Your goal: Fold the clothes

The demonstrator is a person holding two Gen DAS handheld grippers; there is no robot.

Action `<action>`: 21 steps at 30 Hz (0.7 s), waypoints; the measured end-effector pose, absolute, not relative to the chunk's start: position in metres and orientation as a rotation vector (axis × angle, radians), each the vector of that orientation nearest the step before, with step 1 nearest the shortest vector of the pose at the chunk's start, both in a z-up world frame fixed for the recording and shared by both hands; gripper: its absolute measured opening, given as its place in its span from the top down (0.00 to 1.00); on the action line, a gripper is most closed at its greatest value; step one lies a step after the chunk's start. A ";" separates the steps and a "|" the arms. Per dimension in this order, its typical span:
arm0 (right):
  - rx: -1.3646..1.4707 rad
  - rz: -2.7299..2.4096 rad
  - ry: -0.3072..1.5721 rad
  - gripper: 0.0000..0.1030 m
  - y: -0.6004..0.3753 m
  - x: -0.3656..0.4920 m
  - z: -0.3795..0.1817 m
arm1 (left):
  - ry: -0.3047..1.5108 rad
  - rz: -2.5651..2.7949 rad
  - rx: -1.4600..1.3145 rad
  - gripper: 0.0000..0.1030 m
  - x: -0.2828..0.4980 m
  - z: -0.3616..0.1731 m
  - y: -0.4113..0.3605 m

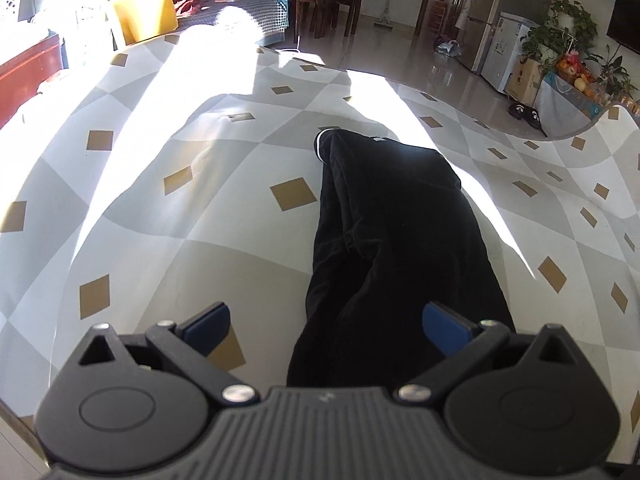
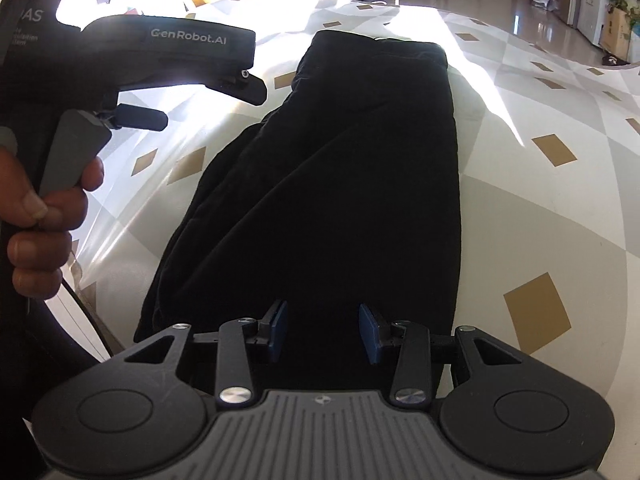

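The near end of the black trousers [image 2: 332, 184] is hidden behind the right hand-held gripper [image 2: 323, 332], partly spread, nothing pinched. Laid on the tabletop [image 1: 168, 208], they run from 6 toward 12 o'clock. The left hand-held gripper [image 1: 326, 330] is spread wide.

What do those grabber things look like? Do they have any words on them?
Each gripper, left and right, is black plastic with two round discs, silver screws, a ribbed grey middle and blue pads on its two fingers. From the right wrist view, the left one has a grey trigger, white "GenRobot.AI" lettering on top, and a thin black cable beneath. No sleeve is clearly visible.
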State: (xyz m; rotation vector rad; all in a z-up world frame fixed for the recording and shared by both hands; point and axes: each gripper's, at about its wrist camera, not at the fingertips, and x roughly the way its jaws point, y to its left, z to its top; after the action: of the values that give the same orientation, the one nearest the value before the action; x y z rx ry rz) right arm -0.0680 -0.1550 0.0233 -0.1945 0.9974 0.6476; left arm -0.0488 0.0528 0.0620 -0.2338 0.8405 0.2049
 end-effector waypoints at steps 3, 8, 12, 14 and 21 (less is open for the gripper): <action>-0.182 0.643 1.001 0.61 -0.158 -0.069 0.020 | 0.842 0.172 -0.206 0.01 -0.038 0.057 0.050; -0.191 0.657 0.995 0.55 -0.157 -0.071 0.017 | 0.839 0.145 -0.176 0.08 -0.025 0.049 0.048; -0.193 0.662 0.992 0.51 -0.155 -0.075 0.015 | 0.846 0.127 -0.160 0.14 -0.019 0.043 0.047; -0.206 0.665 0.989 0.48 -0.153 -0.076 0.015 | 0.846 0.106 -0.158 0.16 -0.016 0.041 0.045; -0.262 0.676 0.970 0.42 -0.145 -0.082 0.012 | 0.844 0.070 -0.115 0.24 -0.005 0.034 0.037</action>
State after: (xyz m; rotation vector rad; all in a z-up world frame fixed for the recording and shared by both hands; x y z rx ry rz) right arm -0.0821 -0.1446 0.0119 -0.2624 0.9700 0.6764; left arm -0.0054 0.0371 0.0335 -0.1152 0.8439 0.0698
